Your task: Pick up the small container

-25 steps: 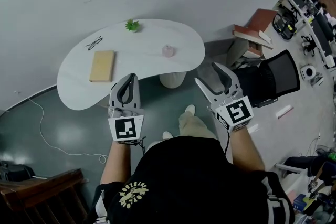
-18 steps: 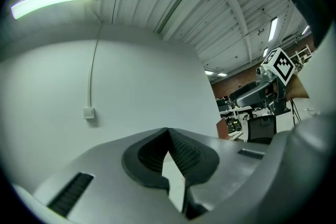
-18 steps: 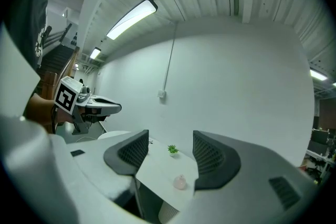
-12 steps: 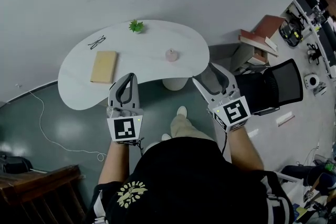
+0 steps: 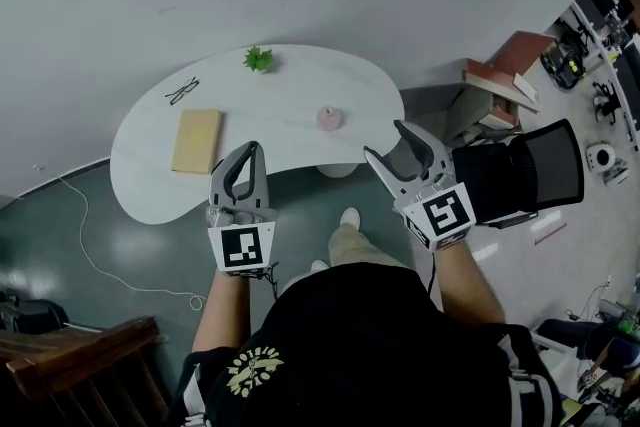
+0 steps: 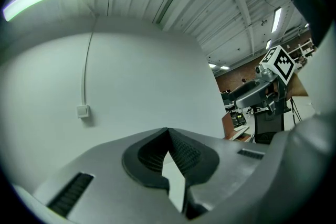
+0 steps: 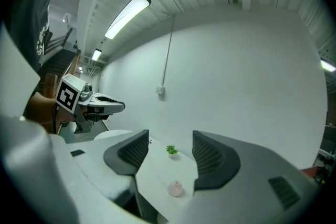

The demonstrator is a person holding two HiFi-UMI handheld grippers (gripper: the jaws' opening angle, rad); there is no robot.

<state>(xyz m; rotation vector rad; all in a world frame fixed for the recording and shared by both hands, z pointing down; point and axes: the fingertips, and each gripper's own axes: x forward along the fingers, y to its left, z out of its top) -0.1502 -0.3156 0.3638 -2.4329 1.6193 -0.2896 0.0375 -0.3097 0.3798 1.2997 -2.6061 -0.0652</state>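
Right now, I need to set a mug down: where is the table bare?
On the table, the widest bare patch lies between the tan book and the small container. The right lobe beyond it is free too. Left end, with glasses and book, is crowded.

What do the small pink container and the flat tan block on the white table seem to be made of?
The small container: pale pink, faintly glossy look, perhaps plastic or glass; too small to be sure. The tan block: matte, even light-brown face, probably wood or cardboard.

The small container [image 5: 329, 118] is pink, the table [image 5: 290, 100] white, the book [image 5: 197, 141] tan.
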